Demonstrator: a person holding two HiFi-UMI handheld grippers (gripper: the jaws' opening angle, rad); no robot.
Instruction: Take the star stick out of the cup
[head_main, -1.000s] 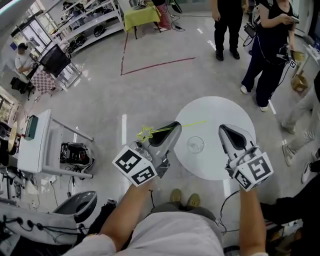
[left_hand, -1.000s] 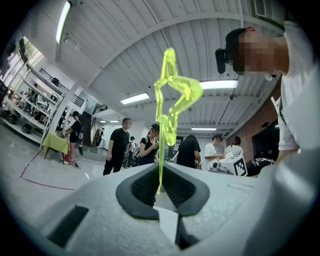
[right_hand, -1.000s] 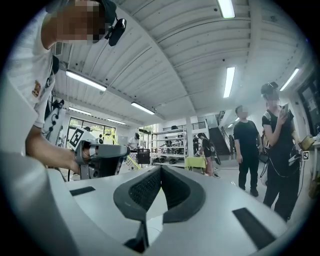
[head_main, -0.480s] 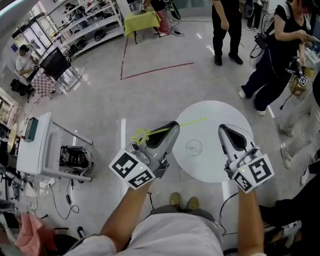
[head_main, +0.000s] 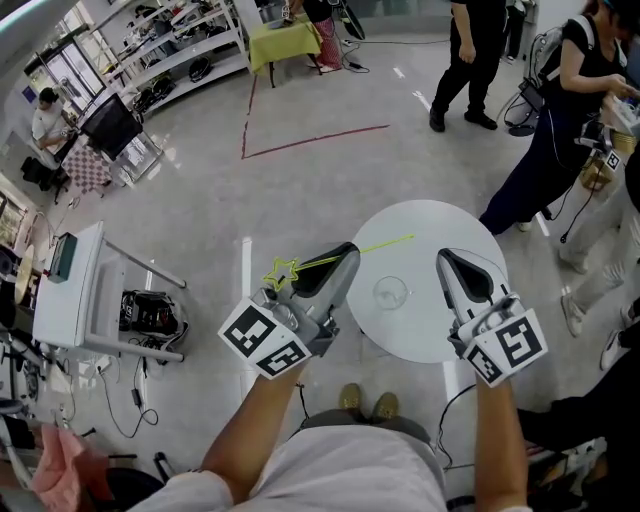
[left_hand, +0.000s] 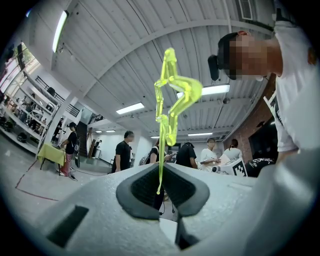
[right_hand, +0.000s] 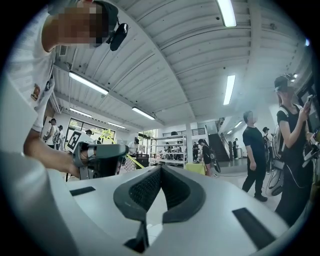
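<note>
- Evidently at the tail end of the task: star stick (head_main: 283, 272) out of the cup (head_main: 390, 292) and up in the air by the near-left edge of the round white table (head_main: 440, 225).
- Pinched in the left gripper (head_main: 342, 256), pads pressed together on the thin green shaft; in the left gripper view, star head (left_hand: 172, 92) rising straight up from the closed jaws.
- Held crosswise in the head view: star end out to the left over the floor, thin tail reaching right across the table top, above the cup and apart from it.
- Between the two grippers, upright on the table and seemingly empty: the clear cup.
- Right gripper (head_main: 448, 262) pressed together on nothing, hovering over the table just right of the cup.
- Judged as good as done; likely next, laying the stick down on bare table well apart from the cup, then easing the pinch open. Calls for a slow, level lowering so as not to clip the light glass with the tail.
</note>
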